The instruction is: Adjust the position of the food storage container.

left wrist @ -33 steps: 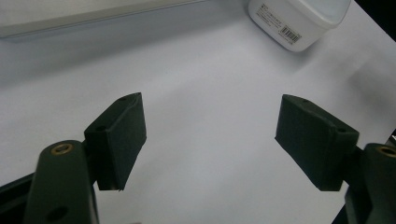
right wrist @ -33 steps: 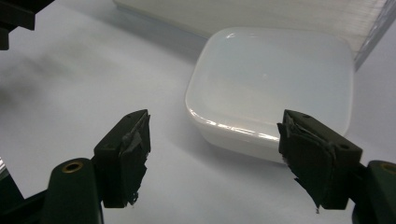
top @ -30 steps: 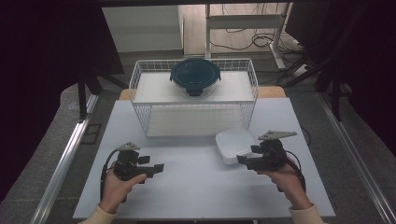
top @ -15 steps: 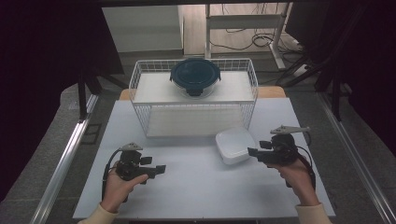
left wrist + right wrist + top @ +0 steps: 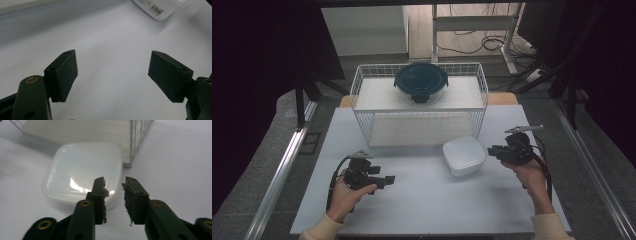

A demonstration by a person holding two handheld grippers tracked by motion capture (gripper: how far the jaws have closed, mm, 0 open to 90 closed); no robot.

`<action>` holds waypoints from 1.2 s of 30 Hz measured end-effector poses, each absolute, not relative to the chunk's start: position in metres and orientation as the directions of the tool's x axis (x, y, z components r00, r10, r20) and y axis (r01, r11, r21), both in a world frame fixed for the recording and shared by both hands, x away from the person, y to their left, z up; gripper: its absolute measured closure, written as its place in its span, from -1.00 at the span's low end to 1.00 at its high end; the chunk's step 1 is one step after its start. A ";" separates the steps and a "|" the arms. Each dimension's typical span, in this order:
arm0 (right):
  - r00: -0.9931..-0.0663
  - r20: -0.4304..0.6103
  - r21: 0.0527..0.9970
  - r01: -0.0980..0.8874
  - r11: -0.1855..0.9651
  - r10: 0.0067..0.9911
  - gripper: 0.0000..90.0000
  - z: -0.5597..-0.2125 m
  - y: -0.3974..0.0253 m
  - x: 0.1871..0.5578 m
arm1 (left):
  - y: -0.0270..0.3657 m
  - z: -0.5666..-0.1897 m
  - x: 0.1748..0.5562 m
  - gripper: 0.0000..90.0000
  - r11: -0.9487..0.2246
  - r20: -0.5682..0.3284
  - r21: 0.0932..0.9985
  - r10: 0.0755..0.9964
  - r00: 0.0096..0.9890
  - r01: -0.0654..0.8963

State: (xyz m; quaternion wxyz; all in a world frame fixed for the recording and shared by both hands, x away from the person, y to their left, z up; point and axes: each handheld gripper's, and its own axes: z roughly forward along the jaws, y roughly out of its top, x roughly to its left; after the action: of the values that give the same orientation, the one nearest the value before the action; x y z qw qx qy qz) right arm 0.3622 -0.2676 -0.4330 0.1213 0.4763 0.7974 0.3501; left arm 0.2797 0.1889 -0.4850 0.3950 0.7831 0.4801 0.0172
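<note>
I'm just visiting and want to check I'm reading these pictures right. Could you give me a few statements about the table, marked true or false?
1. A round dark-lidded bowl sits on top of the wire rack. True.
2. The white square container is inside the rack. False: it lies on the table, in front of it.
3. The left gripper is open and holds nothing. True.
4. The right gripper clamps the container. False: its jaws are slightly apart, gripping nothing.

Dim, dark surroundings in the high view; the white counter (image 5: 422,200) is evenly lit. Glare on the white container (image 5: 82,172); close tongs blur softly.
</note>
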 end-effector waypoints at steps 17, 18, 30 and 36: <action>-0.557 0.033 0.597 0.677 0.431 0.830 0.99 -0.467 -0.243 0.414 | 0.200 -0.485 0.276 -0.49 -0.196 -0.354 0.641 0.782 0.513 0.742; -0.564 0.035 0.596 0.674 0.436 0.825 0.99 -0.466 -0.243 0.413 | 0.201 -0.486 0.276 -0.49 -0.194 -0.352 0.639 0.787 0.507 0.744; -0.635 0.024 0.583 0.636 0.505 0.772 0.99 -0.464 -0.223 0.393 | 0.202 -0.485 0.274 -0.49 -0.186 -0.351 0.643 0.791 0.502 0.743; -0.669 0.012 0.567 0.617 0.546 0.743 0.99 -0.467 -0.207 0.380 | 0.200 -0.485 0.274 -0.49 -0.189 -0.349 0.641 0.792 0.501 0.744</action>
State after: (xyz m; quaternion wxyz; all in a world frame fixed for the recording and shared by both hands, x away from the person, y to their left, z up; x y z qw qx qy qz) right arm 0.3797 -0.2069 -0.4666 0.1156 0.3900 0.8717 0.2734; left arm 0.2744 0.2002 -0.4849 0.3965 0.7703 0.4985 0.0300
